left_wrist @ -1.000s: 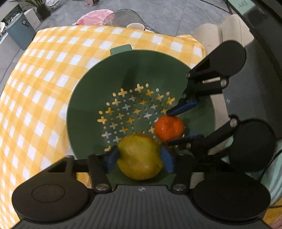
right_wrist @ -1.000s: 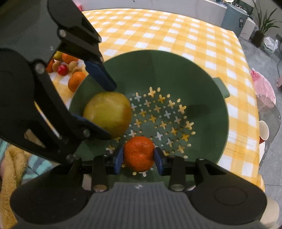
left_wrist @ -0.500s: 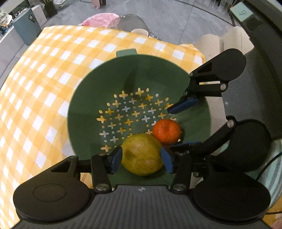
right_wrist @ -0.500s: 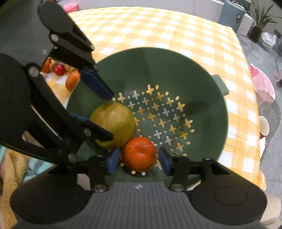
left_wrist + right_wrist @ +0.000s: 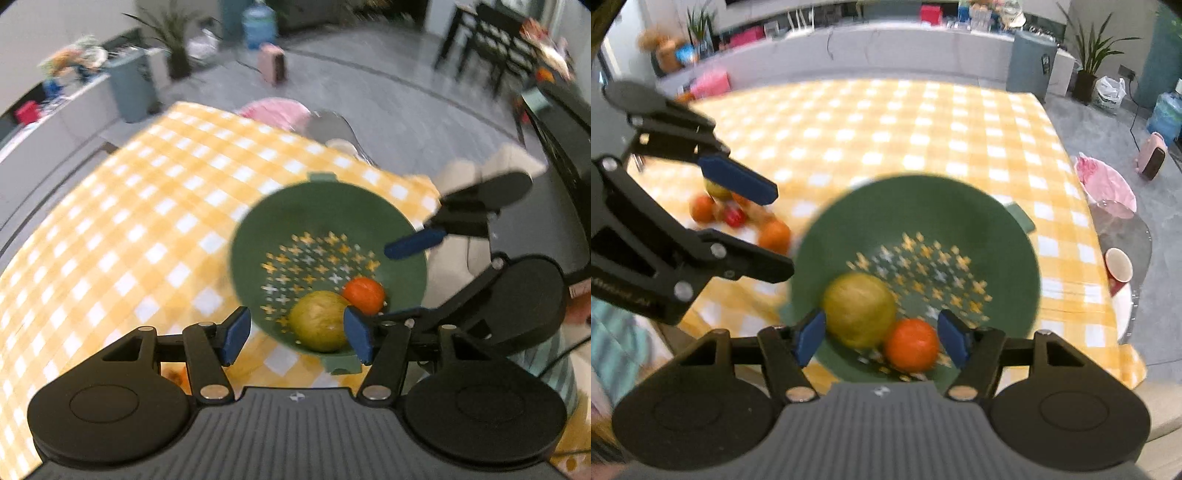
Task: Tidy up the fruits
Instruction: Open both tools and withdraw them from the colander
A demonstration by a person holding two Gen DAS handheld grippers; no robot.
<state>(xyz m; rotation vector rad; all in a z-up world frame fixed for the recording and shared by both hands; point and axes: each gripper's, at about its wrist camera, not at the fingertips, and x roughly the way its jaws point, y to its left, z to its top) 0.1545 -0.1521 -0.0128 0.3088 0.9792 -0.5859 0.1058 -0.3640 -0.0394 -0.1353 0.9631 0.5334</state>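
Two fruits, a pear point(image 5: 320, 320) and an orange point(image 5: 364, 294), now lie released in the colander point(image 5: 404, 221) as both grippers' jaws have just spread and lifted away, leaving more fruit point(image 5: 774, 236) on the bench point(image 5: 147, 236).

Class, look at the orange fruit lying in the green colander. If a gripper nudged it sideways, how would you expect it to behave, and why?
The orange fruit is round, so it would probably roll rather than slide. The green colander has sloping walls, so it would likely settle back towards the bottom. It touches the yellow-green fruit, so a push that way may shift both.
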